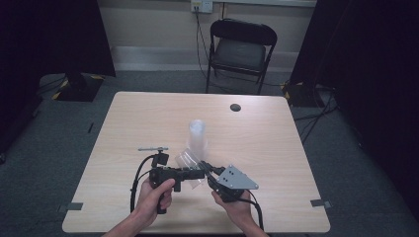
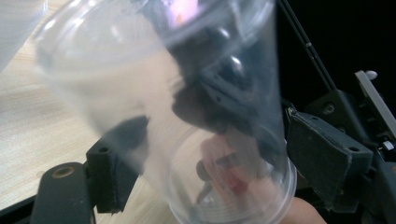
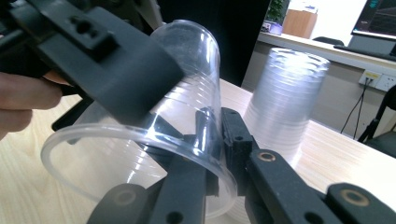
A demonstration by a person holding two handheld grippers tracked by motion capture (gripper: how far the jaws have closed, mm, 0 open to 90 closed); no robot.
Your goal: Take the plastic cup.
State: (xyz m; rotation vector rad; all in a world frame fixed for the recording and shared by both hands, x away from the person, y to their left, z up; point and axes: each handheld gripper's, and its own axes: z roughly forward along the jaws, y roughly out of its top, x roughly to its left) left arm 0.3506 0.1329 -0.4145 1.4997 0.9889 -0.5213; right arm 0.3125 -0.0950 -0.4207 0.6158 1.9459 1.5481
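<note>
From the left edge inward the pale wooden tabletop [image 1: 148, 113] lies bare across a broad strip, and the first thing on it is a small grey metal tool [image 1: 152, 148] lying flat, just beyond the left gripper [image 1: 197, 174]. That gripper is held low near the front edge, its fingers [image 2: 109, 179] clamped across the body of a clear plastic cup [image 1: 188, 160], one on each side of the wall; the cup is tipped on its side between the two grippers. The right gripper [image 1: 211, 170] meets it from the other side, its fingers [image 3: 187, 186] pinched on the cup's rim, one inside and one outside the wall. Just behind the cup, toward the middle of the tabletop, a tall stack of clear cups [image 1: 197, 139] stands upright, close enough to crowd any move straight forward. Farther back and to the right sits a dark round cable port [image 1: 235, 107], and the whole right half of the tabletop is open out to its edge. Past the far edge a black folding chair [image 1: 240, 52] stands against the wall.
</note>
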